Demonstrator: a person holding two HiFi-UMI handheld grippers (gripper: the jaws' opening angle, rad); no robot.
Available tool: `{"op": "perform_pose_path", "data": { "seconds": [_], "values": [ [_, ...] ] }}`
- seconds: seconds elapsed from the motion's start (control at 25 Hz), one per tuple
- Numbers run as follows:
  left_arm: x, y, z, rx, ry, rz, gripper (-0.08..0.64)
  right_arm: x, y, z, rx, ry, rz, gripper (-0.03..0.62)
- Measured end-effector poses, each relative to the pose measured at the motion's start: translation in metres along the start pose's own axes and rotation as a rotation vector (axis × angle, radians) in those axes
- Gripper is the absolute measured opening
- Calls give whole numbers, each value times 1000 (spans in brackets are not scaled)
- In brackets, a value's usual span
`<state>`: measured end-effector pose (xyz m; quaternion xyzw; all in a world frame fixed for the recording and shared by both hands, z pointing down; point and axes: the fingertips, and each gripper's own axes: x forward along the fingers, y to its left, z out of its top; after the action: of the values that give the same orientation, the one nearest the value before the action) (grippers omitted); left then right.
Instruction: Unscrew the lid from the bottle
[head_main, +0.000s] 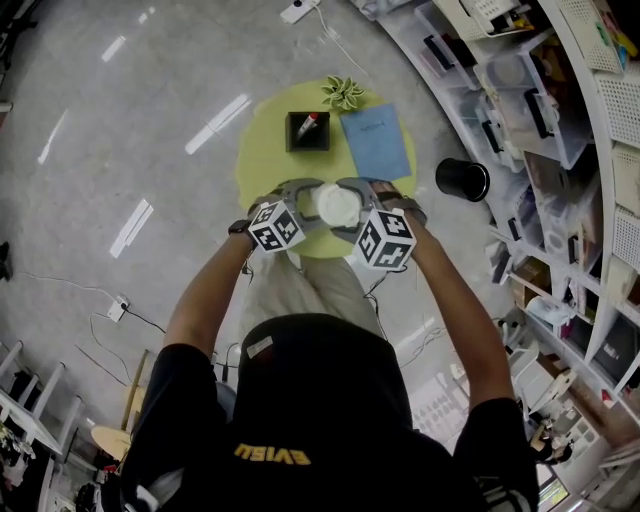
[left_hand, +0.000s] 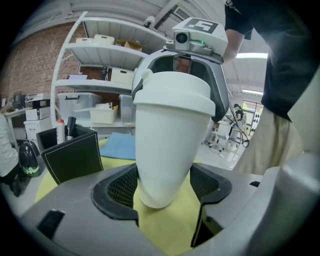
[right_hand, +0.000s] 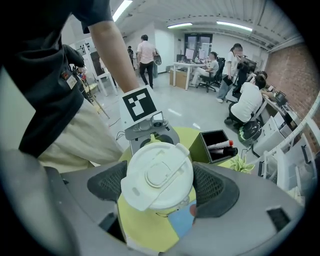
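Note:
A white tapered bottle (left_hand: 167, 145) hangs in the air over a round yellow-green table (head_main: 262, 150). My left gripper (left_hand: 162, 187) is shut on its narrow lower body, a mesh pad pressing on each side. My right gripper (right_hand: 159, 187) is shut on the white flip-top lid (right_hand: 157, 175), which sits on the bottle's top. In the head view the lid (head_main: 338, 205) shows between the left gripper (head_main: 312, 208) and the right gripper (head_main: 358, 208), which face each other with their marker cubes toward me. The bottle's body is hidden there beneath the lid.
On the table stand a black pen holder (head_main: 308, 131) with a marker in it, a blue notebook (head_main: 378, 142) and a small plant (head_main: 343, 93). A black bin (head_main: 462, 179) stands on the floor to the right. Shelves with boxes (head_main: 560, 120) curve along the right side.

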<state>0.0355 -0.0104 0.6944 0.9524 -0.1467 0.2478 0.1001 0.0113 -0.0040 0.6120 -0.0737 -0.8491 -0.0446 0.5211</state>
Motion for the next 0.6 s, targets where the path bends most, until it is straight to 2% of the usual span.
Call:
{"op": "perform_pose_path", "data": {
  "seconds": [0.12, 0.2, 0.4, 0.6],
  "values": [
    [-1, 0, 1, -2, 10, -2, 344, -3, 0, -2, 83, -21, -31, 422],
    [-1, -1, 1, -3, 13, -8, 344, -11, -4, -2, 207, -62, -77, 434],
    [-4, 1, 0, -9, 9, -10, 344, -28, -16, -4, 507, -173, -270, 442],
    [-4, 2, 0, -12, 6, -19, 344, -24, -21, 3, 722, -209, -385, 443]
  ]
}}
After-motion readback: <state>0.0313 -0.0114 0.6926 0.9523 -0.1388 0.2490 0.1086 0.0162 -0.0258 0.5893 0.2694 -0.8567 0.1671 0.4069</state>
